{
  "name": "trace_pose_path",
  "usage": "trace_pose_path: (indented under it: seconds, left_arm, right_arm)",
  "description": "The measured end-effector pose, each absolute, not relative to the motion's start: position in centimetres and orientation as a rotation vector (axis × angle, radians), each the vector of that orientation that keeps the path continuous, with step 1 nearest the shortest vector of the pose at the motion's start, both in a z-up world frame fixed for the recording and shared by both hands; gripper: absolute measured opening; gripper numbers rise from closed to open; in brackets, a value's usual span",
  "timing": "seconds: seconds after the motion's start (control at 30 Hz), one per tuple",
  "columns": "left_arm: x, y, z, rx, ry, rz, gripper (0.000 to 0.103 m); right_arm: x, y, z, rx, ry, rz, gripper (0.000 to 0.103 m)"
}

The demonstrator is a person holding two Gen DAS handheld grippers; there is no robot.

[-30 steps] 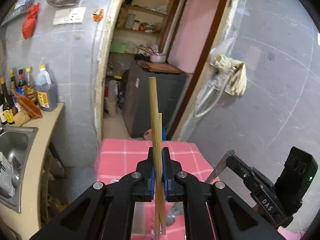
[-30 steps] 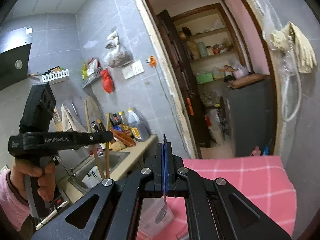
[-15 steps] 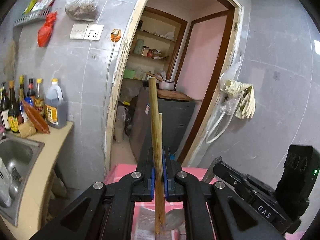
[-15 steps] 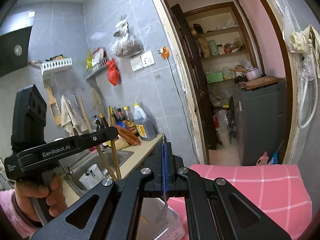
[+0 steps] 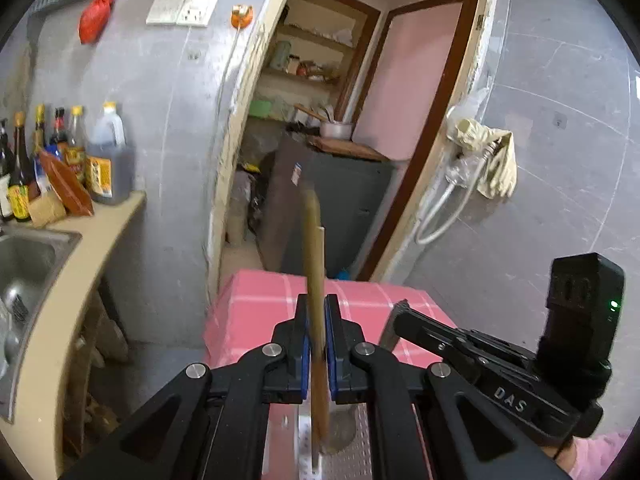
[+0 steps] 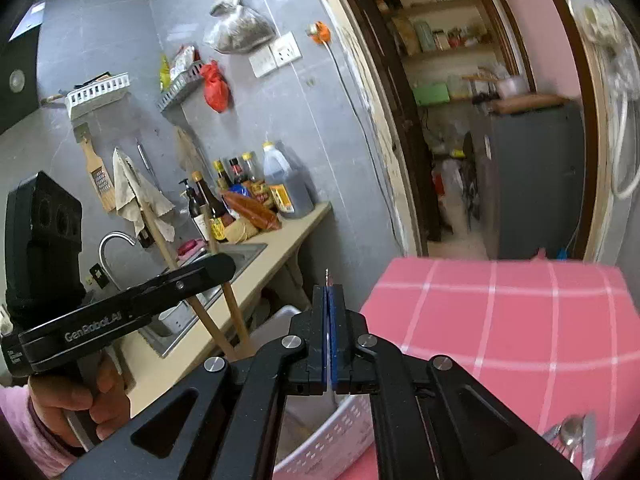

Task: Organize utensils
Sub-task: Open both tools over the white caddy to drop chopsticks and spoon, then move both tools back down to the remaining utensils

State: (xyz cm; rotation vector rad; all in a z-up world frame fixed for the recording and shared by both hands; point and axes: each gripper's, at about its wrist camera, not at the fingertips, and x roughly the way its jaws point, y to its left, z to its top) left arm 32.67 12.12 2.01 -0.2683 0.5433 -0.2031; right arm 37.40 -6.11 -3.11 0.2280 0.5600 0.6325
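Chopsticks (image 5: 315, 280) stand upright, pinched in my left gripper (image 5: 316, 344) above the white basket (image 6: 332, 436) on the pink worktop (image 6: 500, 320), while my right gripper (image 6: 330, 340) pinches a thin metal utensil (image 6: 329, 280), its jaws easing apart.

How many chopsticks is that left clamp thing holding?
2. Both wooden chopsticks stand upright side by side between the pads of the left hand-held gripper, above the white basket. Others may be hidden.

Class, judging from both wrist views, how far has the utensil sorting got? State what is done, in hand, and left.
Done: nothing clearly settled in the white perforated basket yet. In hand: the left tongs clamp wooden chopsticks, their lower ends over the basket; the right tongs pinch a thin metal utensil handle, their jaws just opening. Left: spoons and cutlery lying on the pink checked cloth.
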Motion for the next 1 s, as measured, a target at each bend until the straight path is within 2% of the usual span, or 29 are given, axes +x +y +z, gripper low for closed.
trace_pose_path:
  seconds: [0.13, 0.23, 0.3, 0.33, 0.47, 0.5, 0.53, 0.57, 0.63, 0.7, 0.87, 1.0]
  left_arm:
    - [32.4, 12.5, 1.5, -0.275, 0.57, -0.221, 0.008]
    - [32.2, 12.7, 1.3, -0.297, 0.587, -0.236, 0.015]
    - [32.0, 12.6, 1.3, -0.306, 0.585, -0.234, 0.032]
    - [31.8, 12.7, 1.3, -0.309, 0.581, -0.233, 0.04]
    - [31.1, 12.5, 1.5, -0.319, 0.563, -0.222, 0.048]
    - [30.9, 12.4, 1.6, -0.314, 0.559, -0.213, 0.054]
    - [30.7, 12.1, 1.7, -0.304, 0.552, -0.196, 0.062]
    - [30.2, 11.8, 1.9, -0.285, 0.537, -0.17, 0.066]
    - [29.3, 10.9, 2.5, -0.247, 0.487, -0.12, 0.092]
    - [28.2, 9.9, 2.8, -0.211, 0.432, -0.066, 0.102]
    - [26.5, 7.1, 3.0, -0.137, 0.39, -0.02, 0.103]
    - [24.9, 4.5, 3.2, -0.099, 0.354, -0.007, 0.103]
  right_arm:
    - [37.2, -6.4, -4.3, 0.236, 0.589, 0.633, 0.005]
    - [37.0, -6.9, -5.0, 0.247, 0.61, 0.64, 0.006]
    - [36.7, -7.1, -5.1, 0.245, 0.612, 0.639, 0.009]
    - [36.8, -7.1, -5.0, 0.249, 0.611, 0.64, 0.014]
    - [35.6, -8.7, -4.6, 0.262, 0.577, 0.601, 0.03]
    - [35.3, -9.1, -4.3, 0.261, 0.567, 0.588, 0.038]
    - [34.8, -9.7, -4.1, 0.256, 0.552, 0.561, 0.049]
    - [34.5, -10.3, -3.8, 0.254, 0.538, 0.538, 0.055]
    - [33.4, -11.6, -3.0, 0.238, 0.499, 0.483, 0.074]
    - [32.4, -12.8, -2.3, 0.209, 0.47, 0.428, 0.081]
    - [29.6, -16.3, -0.7, 0.172, 0.405, 0.311, 0.1]
    - [27.3, -19.1, 0.0, 0.133, 0.371, 0.216, 0.102]
